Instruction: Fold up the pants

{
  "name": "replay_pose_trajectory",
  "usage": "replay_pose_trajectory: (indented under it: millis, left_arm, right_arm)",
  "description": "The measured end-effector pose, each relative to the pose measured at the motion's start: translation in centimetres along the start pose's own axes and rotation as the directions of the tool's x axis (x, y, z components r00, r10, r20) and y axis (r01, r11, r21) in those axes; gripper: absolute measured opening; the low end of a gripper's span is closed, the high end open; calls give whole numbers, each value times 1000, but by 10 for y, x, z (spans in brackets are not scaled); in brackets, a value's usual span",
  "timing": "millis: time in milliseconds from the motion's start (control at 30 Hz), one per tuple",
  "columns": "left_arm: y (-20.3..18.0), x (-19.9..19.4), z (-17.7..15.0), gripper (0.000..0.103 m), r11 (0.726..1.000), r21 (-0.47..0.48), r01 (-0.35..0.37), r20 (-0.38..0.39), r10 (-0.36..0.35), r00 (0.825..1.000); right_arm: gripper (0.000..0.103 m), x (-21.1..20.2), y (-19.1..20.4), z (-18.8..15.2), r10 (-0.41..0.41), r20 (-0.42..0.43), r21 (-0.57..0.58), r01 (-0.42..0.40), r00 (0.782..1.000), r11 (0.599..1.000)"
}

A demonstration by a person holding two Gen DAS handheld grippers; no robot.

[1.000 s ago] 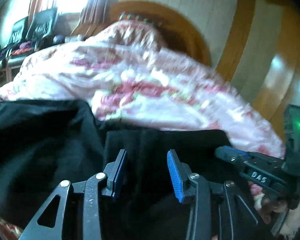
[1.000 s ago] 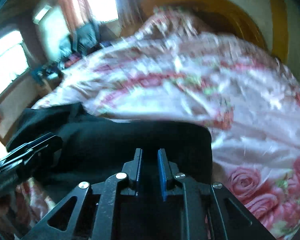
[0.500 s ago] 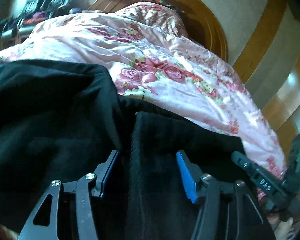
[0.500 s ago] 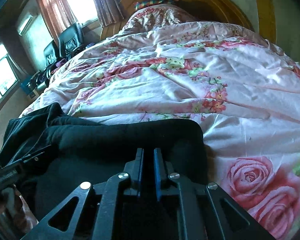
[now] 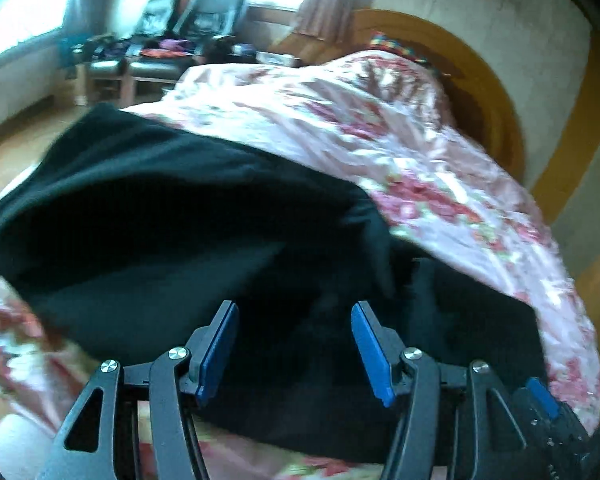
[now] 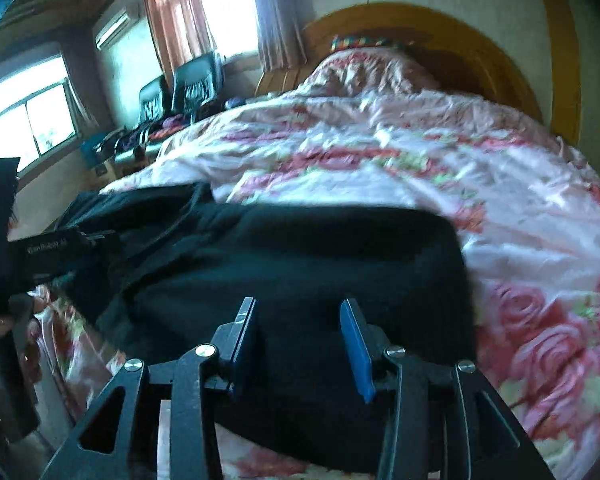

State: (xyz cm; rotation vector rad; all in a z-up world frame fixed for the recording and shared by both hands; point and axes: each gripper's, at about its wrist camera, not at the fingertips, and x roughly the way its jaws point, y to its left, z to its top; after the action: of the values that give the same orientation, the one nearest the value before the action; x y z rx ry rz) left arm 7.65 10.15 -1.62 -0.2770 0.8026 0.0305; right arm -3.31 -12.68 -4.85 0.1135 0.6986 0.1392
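Two claws hang over a pair of black pants (image 5: 188, 216) spread on a bed, on top of a pink floral quilt (image 5: 380, 128) that runs back to a curved wooden headboard (image 5: 488, 92). Seen from the left wrist, the left claw (image 5: 294, 350) stands wide, its blue pads well apart with the dark cloth below and between them; nothing is pinched, and the pads do not appear to press on the fabric, though blur makes the nearest folds hard to read. The pants lie bunched here — a broad dark sheet to the left and a thicker folded section to the right, near the bed's near edge. At the lower right corner of this view part of the other tool shows.

From the right wrist, the right claw (image 6: 298, 346) is opening, its jaws parted at a middling gap over the folded block of the pants, whose far edge runs straight across the quilt; the cloth lies between the pads but is not clamped. To the left, the left tool's black body and a person's hand (image 6: 4, 320) gripping its handle come into frame beside the looser end of the garment.

Beyond the bed stand two dark armchairs (image 6: 180, 88) under bright curtained windows (image 6: 28, 116).
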Motion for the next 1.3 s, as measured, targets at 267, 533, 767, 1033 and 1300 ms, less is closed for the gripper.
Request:
replay_pose_trajectory:
  millis: [267, 533, 767, 1033, 1300]
  left_arm:
    - [44, -13, 0, 60, 993, -103, -60, 12, 61, 998]
    - [124, -49, 2, 64, 915, -401, -48, 129, 109, 986]
    - [202, -49, -13, 68, 752, -656, -63, 110, 179, 978]
    - [229, -23, -5, 68, 716, -690, 107, 170, 17, 985]
    - [242, -5, 3, 62, 676, -710, 198, 209, -67, 976]
  right_arm:
    - [51, 3, -2, -10, 23, 2, 12, -23, 1000, 1000]
    - [55, 3, -2, -10, 31, 3, 12, -31, 1000, 999]
    - [56, 4, -1, -10, 24, 3, 0, -24, 1000, 1000]
    - [57, 4, 0, -11, 21, 4, -3, -21, 1000, 1000]
    - [59, 6, 2, -11, 13, 6, -23, -13, 1000, 1000]
